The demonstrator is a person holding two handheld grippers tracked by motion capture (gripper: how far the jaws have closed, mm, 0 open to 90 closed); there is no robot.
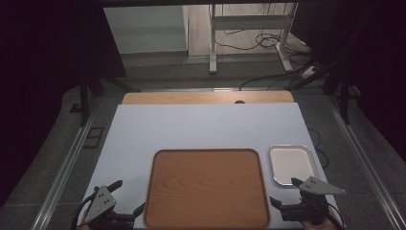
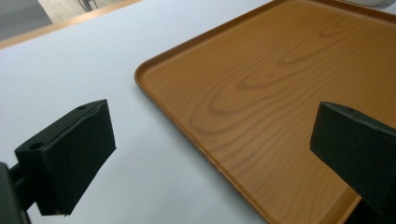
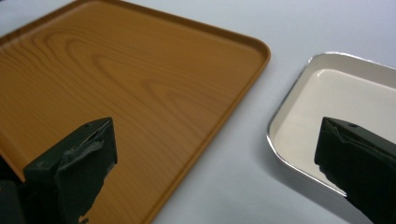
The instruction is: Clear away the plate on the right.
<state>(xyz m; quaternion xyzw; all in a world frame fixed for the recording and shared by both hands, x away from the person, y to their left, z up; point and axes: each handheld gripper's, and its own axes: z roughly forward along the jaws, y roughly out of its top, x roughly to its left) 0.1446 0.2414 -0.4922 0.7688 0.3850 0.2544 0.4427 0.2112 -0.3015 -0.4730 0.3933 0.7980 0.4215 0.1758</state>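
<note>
Both grippers are held at the table's near edge, nothing grasped. The left gripper [image 1: 125, 198] stands with jaws apart beside the wooden tray [image 1: 207, 187]; the right gripper [image 1: 286, 192], jaws likewise apart, sits by the small metal tray [image 1: 291, 165]. The work is judged unstarted; a reach toward either tray's rim is called for.
</note>
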